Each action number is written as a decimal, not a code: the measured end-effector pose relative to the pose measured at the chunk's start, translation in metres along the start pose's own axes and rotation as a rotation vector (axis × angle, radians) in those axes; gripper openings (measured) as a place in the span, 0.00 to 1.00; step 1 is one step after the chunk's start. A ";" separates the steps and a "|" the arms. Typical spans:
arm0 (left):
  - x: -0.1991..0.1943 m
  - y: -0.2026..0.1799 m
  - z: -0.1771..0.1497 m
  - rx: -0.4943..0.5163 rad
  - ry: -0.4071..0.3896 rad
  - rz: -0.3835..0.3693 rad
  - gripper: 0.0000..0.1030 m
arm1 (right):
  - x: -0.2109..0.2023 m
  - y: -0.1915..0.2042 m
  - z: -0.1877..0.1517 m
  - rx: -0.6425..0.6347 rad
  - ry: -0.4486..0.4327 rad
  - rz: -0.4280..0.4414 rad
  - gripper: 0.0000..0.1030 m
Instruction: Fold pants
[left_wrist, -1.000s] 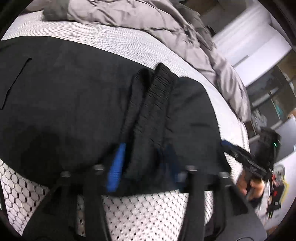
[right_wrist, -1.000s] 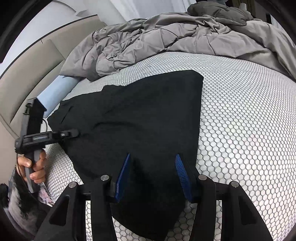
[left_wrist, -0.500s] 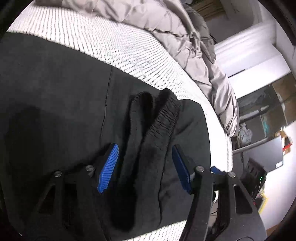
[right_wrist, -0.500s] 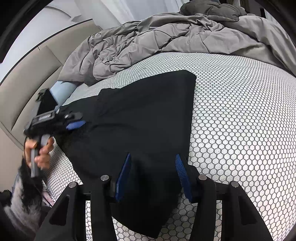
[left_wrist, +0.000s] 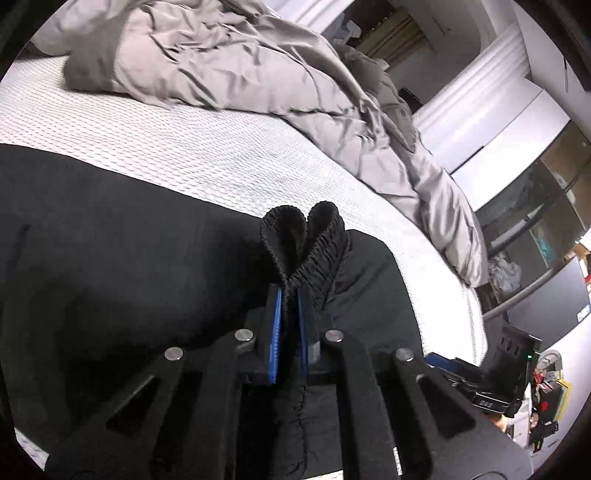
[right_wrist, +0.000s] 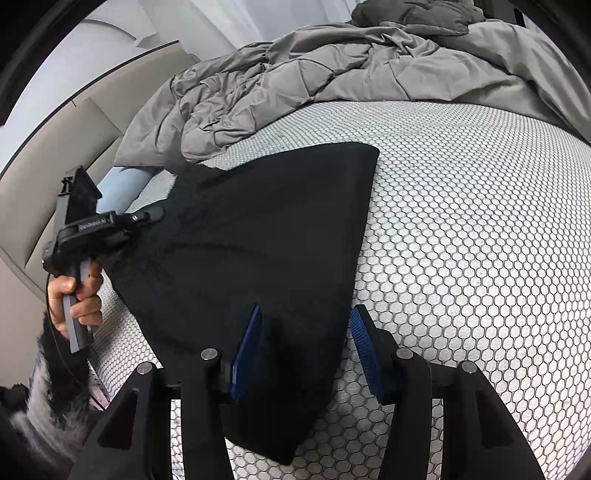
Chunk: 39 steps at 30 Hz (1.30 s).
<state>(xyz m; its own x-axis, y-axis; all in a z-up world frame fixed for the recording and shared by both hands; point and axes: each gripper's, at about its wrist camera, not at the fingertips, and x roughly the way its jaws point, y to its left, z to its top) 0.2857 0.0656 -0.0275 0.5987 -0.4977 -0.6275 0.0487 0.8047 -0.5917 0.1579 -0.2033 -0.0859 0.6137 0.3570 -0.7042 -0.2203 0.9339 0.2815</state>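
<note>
Across the white honeycomb-patterned mattress (right_wrist: 461, 221) my black cotton pants (right_wrist: 258, 240) stretched from my clamped left gripper (left_wrist: 290, 299) (pinching the waistband) toward my open right gripper (right_wrist: 304, 321), which straddled the leg end.

Left gripper (left_wrist: 290, 314) was clamped on the pants (left_wrist: 110, 258) waistband (left_wrist: 306, 243), which bunched up in a fold above the blue pads (left_wrist: 276, 332). Pants lay spread on the white mattress (left_wrist: 184, 147); grey duvet (left_wrist: 258, 66) was heaped behind.
</note>
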 end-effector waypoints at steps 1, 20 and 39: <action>0.004 0.006 0.000 0.002 0.013 0.059 0.08 | 0.000 0.001 -0.001 -0.004 0.000 0.001 0.50; -0.018 -0.069 -0.062 0.152 0.004 0.034 0.52 | 0.027 -0.009 -0.026 0.170 0.115 0.228 0.33; 0.057 -0.184 -0.179 0.659 0.214 0.183 0.61 | 0.045 0.003 -0.002 0.120 0.095 0.071 0.33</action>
<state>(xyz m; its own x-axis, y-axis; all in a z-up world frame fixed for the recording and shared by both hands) 0.1677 -0.1692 -0.0446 0.4771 -0.3338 -0.8130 0.4756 0.8760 -0.0806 0.1836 -0.1842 -0.1184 0.5238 0.4278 -0.7366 -0.1651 0.8993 0.4049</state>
